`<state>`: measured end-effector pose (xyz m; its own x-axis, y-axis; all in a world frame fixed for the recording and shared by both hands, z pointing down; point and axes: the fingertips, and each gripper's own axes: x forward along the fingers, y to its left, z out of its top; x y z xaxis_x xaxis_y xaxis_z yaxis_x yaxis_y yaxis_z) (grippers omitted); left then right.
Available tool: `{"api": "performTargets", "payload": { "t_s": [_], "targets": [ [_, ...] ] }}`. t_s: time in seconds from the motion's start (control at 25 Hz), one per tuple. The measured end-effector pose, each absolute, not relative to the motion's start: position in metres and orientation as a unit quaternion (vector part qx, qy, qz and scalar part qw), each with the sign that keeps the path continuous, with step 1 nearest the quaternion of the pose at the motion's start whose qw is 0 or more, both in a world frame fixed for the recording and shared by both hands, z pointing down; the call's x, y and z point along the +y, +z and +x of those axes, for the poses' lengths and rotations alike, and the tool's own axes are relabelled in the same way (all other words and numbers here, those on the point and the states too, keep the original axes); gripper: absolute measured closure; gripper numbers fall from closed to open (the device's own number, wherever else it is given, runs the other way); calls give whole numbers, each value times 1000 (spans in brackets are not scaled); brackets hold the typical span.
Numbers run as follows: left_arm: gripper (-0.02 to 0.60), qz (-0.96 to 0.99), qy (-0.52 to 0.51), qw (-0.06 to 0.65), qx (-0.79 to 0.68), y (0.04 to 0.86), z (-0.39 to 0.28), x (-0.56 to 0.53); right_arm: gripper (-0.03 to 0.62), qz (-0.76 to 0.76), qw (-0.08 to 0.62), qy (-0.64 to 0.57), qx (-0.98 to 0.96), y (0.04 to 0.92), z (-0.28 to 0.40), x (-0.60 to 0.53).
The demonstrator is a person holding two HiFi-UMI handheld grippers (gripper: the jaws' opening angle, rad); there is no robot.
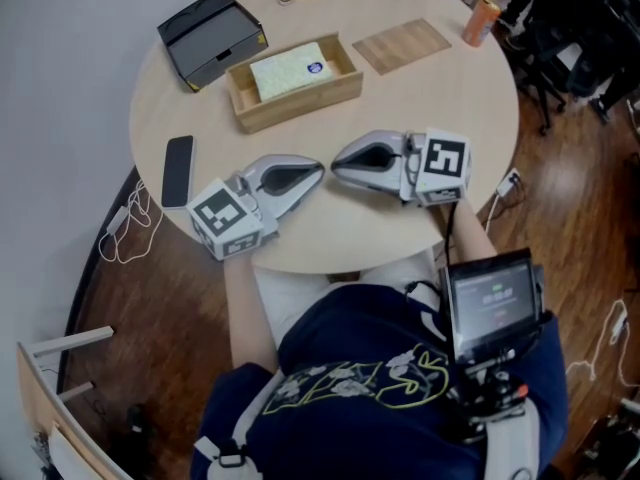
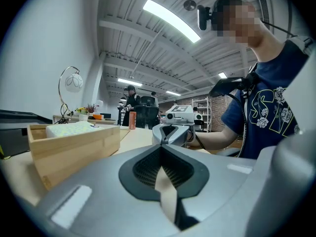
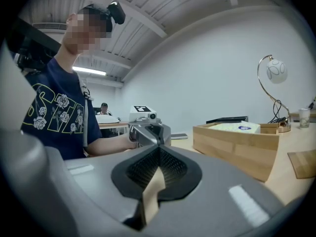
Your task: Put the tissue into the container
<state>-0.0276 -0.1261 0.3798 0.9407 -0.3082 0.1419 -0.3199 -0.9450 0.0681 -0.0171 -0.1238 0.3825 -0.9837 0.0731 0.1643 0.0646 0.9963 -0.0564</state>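
One big round tabletop of pale wood (image 1: pixel 400 98) fills the middle of the head view. Near its top sits an open box of light wood (image 1: pixel 300 106), the container. The soft, pale yellow tissue pack with a blue sticker (image 1: pixel 290 71) lies inside it. A black box with a tray (image 1: pixel 210 36) is at the upper left.

Low down, near the front edge, the left gripper (image 1: pixel 318 169) and the right gripper (image 1: pixel 337 164) lie on the tabletop, nose to nose and almost touching. Both pairs of jaws are pressed together with nothing in them.

A flat wooden board (image 1: pixel 403 45), maybe a lid, lies at the upper right. A thin black phone (image 1: pixel 178 170) lies at the left, and a small orange can (image 1: pixel 481 20) stands at the upper right.

I think the job looks done, or a new go has not begun. No loose tissue shows. The next move may just be to leave the pack alone, or to fetch the board if the box needs a cover.

The box walls hide the pack's sides, so I cannot tell if it reaches the bottom. Some cables at the top edge are cut off.
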Motion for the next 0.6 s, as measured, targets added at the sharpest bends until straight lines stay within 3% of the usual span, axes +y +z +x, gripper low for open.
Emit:
{"api": "performTargets", "payload": {
  "t_s": [0.6],
  "targets": [
    [580,983,67,45,-162,378,-27,-126,594,-63,84,23,-994,382,-18,-113]
  ]
}}
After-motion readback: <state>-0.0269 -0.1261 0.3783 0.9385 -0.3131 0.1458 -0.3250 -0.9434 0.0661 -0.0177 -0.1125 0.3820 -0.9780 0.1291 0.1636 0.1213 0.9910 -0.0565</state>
